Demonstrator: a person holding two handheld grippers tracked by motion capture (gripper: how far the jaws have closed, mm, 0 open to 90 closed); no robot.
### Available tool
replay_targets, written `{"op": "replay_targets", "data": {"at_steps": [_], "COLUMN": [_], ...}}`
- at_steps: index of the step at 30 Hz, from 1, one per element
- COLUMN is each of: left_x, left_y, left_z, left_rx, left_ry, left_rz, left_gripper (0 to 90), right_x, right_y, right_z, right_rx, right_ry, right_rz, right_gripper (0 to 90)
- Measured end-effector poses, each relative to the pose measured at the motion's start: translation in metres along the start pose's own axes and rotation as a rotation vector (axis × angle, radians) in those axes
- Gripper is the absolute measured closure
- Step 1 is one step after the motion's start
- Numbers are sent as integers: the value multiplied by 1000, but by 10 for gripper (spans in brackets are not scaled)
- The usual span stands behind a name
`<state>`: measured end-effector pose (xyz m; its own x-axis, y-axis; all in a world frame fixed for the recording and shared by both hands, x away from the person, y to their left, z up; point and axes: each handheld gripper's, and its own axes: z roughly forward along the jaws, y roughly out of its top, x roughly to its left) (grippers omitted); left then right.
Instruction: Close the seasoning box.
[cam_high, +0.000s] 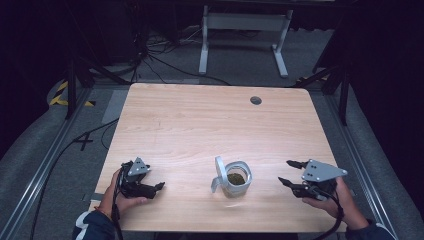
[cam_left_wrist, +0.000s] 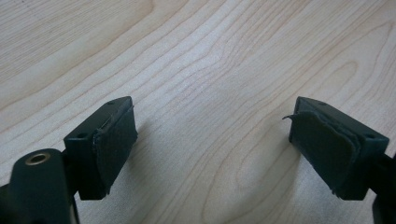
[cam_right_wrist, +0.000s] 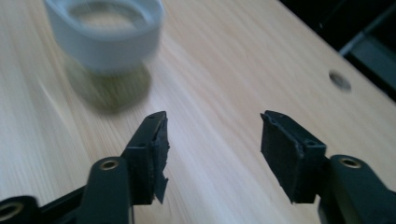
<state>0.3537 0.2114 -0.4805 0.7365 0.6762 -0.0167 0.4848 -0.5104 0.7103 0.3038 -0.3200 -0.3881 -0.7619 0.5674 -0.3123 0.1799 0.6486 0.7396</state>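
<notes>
the left gripper (cam_high: 159, 186) rests low at the near left part of the wooden table (cam_high: 200, 120), held in the person's left hand (cam_high: 120, 197), its black jaws pointing toward the table's middle. in the left gripper view its jaws stand wide apart over bare wood grain, nothing between them, and the pad (cam_left_wrist: 116, 140) on the left-hand jaw and the worn pad (cam_left_wrist: 327, 144) on the right-hand jaw both face open air. to the right of that gripper, near the front edge and about midway between the two hands, stands the glass jar (cam_high: 235, 179), upright, with a white rim, a hinged white lid (cam_high: 219, 172) tipped up and open on its left side, and a greenish-brown content visible inside. the jar is well apart from both grippers and touched by neither. farther right, the right gripper (cam_high: 291, 172), topped by a grey three-cornered plate (cam_high: 320, 171), is held in the person's right hand (cam_high: 345, 202) and points left toward the jar. its jaws stand clearly parted with nothing between them. in the right gripper view the jar (cam_right_wrist: 105, 42) appears blurred at upper left, beyond the jaw tips, and a round grommet hole (cam_right_wrist: 340, 80) shows in the table at right.
</notes>
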Motion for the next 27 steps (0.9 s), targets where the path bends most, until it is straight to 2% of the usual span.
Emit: {"op": "replay_targets", "data": {"at_steps": [2, 6, 9, 12, 14, 18, 27], "left_x": [0, -1, -1, -1, -2, -2, -2], "left_y": [1, 0, 0, 1, 2, 2, 4], "left_z": [0, 1, 1, 2, 3, 4, 4], "left_rx": [1, -10, -11, -10, -10, -6, 2], "left_ry": [0, 9, 17, 16, 13, 7, 9], "left_rz": [-4, -3, -3, 0, -7, -8, -7], "left_gripper": [150, 148, 149, 146, 143, 136, 131], "right_x": [-8, -20, -22, -20, -21, -23, -24], "right_y": [-28, -78, -95, -102, -104, -104, -104], "right_z": [1, 6, 8, 12, 14, 16, 16], "right_rx": [12, 58, 68, 95, 79, 89, 95], "right_ry": [-25, -15, 0, -10, 11, 16, 14], "right_rz": [63, 215, 257, 284, 319, 353, 358], "right_gripper": [346, 315, 302, 274, 266, 229, 215]}}
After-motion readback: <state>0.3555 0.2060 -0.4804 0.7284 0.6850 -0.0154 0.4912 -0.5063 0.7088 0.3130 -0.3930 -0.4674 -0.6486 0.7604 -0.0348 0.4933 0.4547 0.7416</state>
